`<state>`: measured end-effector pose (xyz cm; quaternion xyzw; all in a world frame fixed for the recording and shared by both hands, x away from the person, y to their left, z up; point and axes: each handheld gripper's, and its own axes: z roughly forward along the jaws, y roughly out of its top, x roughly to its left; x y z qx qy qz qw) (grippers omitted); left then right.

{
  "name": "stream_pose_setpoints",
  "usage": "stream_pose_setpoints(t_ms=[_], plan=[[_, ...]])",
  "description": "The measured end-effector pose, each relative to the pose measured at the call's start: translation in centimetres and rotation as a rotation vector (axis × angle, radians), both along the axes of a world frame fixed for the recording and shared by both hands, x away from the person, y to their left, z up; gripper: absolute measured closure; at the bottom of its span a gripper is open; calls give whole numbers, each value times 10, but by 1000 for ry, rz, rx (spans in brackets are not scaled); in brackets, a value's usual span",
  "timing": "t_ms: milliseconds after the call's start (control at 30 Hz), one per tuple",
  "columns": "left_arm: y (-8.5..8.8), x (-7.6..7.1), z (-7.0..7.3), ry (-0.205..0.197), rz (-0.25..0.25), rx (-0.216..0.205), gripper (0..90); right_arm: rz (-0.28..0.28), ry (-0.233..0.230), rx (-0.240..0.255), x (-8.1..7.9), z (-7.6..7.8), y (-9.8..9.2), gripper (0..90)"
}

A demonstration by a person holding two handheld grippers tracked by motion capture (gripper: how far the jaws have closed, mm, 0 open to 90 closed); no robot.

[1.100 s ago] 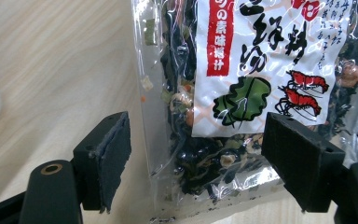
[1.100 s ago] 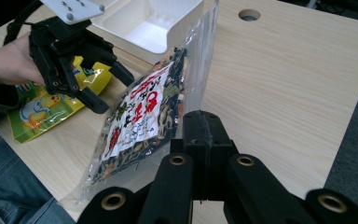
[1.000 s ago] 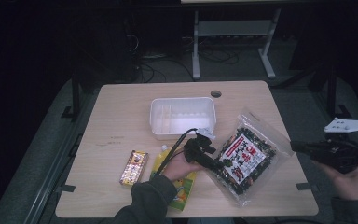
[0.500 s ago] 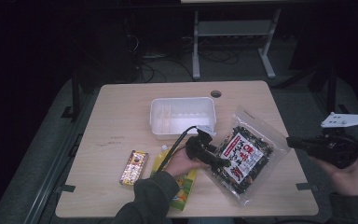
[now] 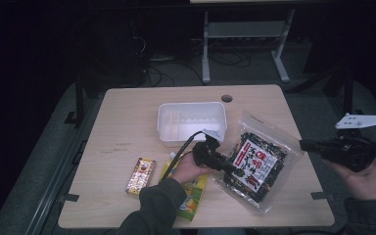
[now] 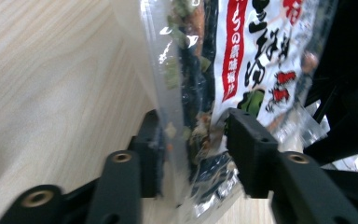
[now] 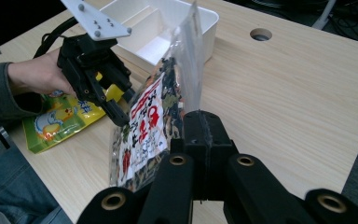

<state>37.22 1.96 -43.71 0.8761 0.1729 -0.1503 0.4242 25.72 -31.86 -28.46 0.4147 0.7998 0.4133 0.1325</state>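
Observation:
A clear snack bag point(image 5: 257, 166) with a red-and-white label and dark contents lies at the table's right side, its right edge lifted. My left gripper point(image 5: 232, 169) reaches it from the left. In the left gripper view its jaws point(image 6: 193, 126) have just been closing, and the pads point(image 6: 247, 149) now press both faces of the bag point(image 6: 242, 60). My right gripper point(image 5: 303, 144) sits off the table's right edge. In the right gripper view it is point(image 7: 198, 116) shut on the bag's clear edge point(image 7: 189, 60), and the left gripper point(image 7: 121, 116) shows beyond.
A white divided tray point(image 5: 166, 139) stands behind the bag at mid-table. A yellow-green packet point(image 5: 193, 193) lies under the left forearm, with a small candy bar point(image 5: 141, 175) to its left. A cable hole point(image 5: 226, 98) is near the far edge.
The left gripper's jaws have narrowed around the bag's left side. Both hands have stayed almost in place.

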Motion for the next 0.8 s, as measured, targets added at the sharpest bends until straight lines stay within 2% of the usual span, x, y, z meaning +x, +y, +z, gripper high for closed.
stream_pose_setpoints(t_ms=[100,267,633,800], plan=[[3,-1,1,-10,-4,-3,649,-2,3,14,2,-1,-1,898],[6,-4,5,-32,-15,-17,733,-11,-2,7,5,0,-3,897],[7,-12,11,-103,-23,-8,756,-20,-5,52,11,-6,-16,892],[8,-13,11,-125,-22,4,779,-26,-16,84,14,-12,-23,810]])
